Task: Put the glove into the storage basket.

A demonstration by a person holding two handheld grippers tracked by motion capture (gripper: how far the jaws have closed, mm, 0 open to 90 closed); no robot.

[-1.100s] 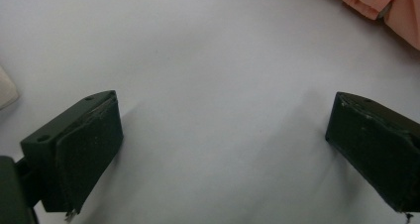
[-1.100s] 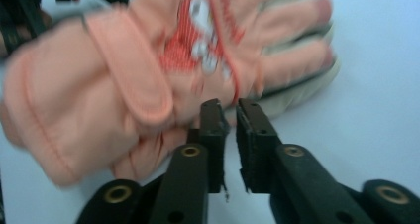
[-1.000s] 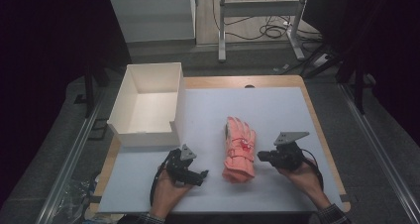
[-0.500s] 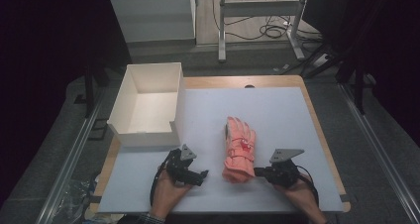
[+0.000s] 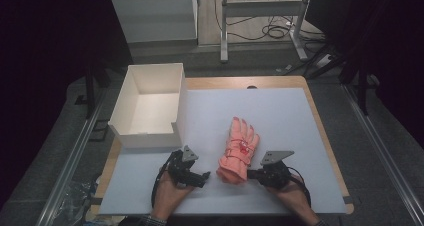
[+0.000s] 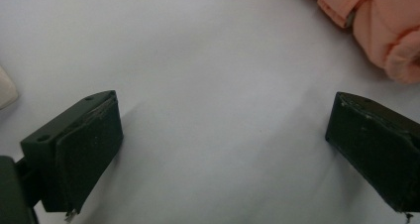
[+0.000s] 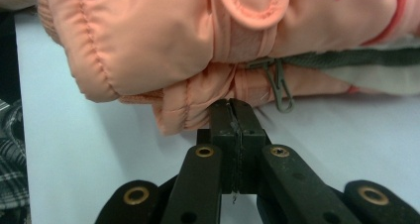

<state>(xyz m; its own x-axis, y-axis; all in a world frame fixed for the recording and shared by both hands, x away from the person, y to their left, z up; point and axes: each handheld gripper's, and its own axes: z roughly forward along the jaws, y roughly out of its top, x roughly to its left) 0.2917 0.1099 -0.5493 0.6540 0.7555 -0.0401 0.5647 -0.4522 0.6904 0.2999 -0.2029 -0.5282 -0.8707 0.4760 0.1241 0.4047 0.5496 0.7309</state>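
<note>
Lying flat on the white mat (image 5: 290, 116) toward the near edge: a peach-orange padded glove (image 5: 239, 151), fingers pointing away from the person, cuff nearest the person. Just right of that cuff in the high view: the right gripper (image 5: 251, 174), held low in the right hand (image 5: 292, 196) and aimed leftward at the glove. Seen along the right gripper (image 7: 232, 107) from its own view: both black jaws pressed tight together, only a thin seam between them, tips set against the lower folded edge of the glove (image 7: 148, 40) where the cuff meets the mat. Cannot tell whether any fabric sits nipped between the tips. Just right of the tips: a small grey-green clip hook (image 7: 280, 87) hanging from the glove's seam. Left of the cuff in the high view: the left gripper (image 5: 204, 177), held in the left hand (image 5: 167, 196), close beside the glove but apart from it, a strip of bare mat between. Seen from the left gripper view: the left gripper (image 6: 223, 149) with jaws spread wide, nothing but bare white mat (image 6: 213, 60) between them, and the glove (image 6: 381, 26) off at the upper right corner, beyond the right-hand jaw and clear of it. Standing at the far left of the table: an open white box (image 5: 150, 136), well apart from the glove and from both grippers. Around the mat: the wooden table edge (image 5: 320, 131).
</note>
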